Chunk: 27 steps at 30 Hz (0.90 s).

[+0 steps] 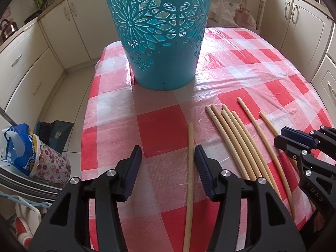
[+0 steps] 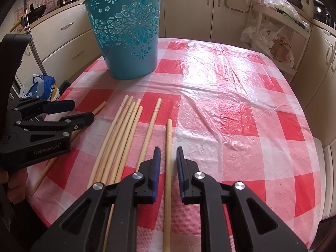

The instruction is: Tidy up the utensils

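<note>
We are holding the left gripper with jaws apart, one chopstick lying loose just inside its right pad. The right gripper is straddling another chopstick, pads clear. Five chopsticks are lying between them, nearer us than the bucket.
</note>
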### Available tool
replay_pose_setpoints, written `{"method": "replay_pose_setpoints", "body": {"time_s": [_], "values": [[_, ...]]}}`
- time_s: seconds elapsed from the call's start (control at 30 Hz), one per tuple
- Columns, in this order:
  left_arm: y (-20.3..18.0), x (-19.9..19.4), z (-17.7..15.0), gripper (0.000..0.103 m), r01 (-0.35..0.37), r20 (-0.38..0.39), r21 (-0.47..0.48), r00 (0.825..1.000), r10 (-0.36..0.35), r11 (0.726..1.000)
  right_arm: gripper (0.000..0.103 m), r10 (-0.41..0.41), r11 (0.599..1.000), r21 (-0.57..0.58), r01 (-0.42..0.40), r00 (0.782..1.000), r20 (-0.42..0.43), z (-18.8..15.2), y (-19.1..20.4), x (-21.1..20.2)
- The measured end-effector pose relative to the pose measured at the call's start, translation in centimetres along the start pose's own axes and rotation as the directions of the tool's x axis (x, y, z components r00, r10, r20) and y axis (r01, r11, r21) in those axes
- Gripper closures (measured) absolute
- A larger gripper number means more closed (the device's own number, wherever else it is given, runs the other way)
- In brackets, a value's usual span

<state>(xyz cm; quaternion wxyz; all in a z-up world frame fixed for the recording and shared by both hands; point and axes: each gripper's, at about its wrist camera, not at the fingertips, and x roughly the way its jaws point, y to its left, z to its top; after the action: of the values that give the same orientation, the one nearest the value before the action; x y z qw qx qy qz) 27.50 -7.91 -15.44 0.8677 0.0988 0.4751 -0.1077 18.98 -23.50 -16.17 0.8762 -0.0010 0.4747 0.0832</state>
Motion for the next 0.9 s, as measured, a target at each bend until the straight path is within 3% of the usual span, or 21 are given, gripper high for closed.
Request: {"method": "replay_pose_setpoints", "body": {"time_s": [0.47, 0.6, 0.9], "values": [[-0.03, 0.05, 0.02, 0.05, 0.0, 0.0, 0.001, 1.0, 0.0, 1.0, 0.086, -0.006, 1.0, -0.017, 0.006, 1.0, -0.004, 0.01, 0.08, 0.06], [-0.06, 0.08, 0.05, 0.05, 0.001, 0.0, 0.001, 1.0, -0.001, 1.0, 0.077, -0.024, 0.999, -0.024, 0.024, 1.0, -0.005, 0.0, -0.08, 0.03], [-0.16, 0.2, 0.16, 0.05, 0.004, -0.001, 0.005, 1.0, -0.004, 1.0, 0.077, -0.021, 0.999, -0.031, 0.021, 1.0, -0.001, -0.06, -0.09, 0.04]]}}
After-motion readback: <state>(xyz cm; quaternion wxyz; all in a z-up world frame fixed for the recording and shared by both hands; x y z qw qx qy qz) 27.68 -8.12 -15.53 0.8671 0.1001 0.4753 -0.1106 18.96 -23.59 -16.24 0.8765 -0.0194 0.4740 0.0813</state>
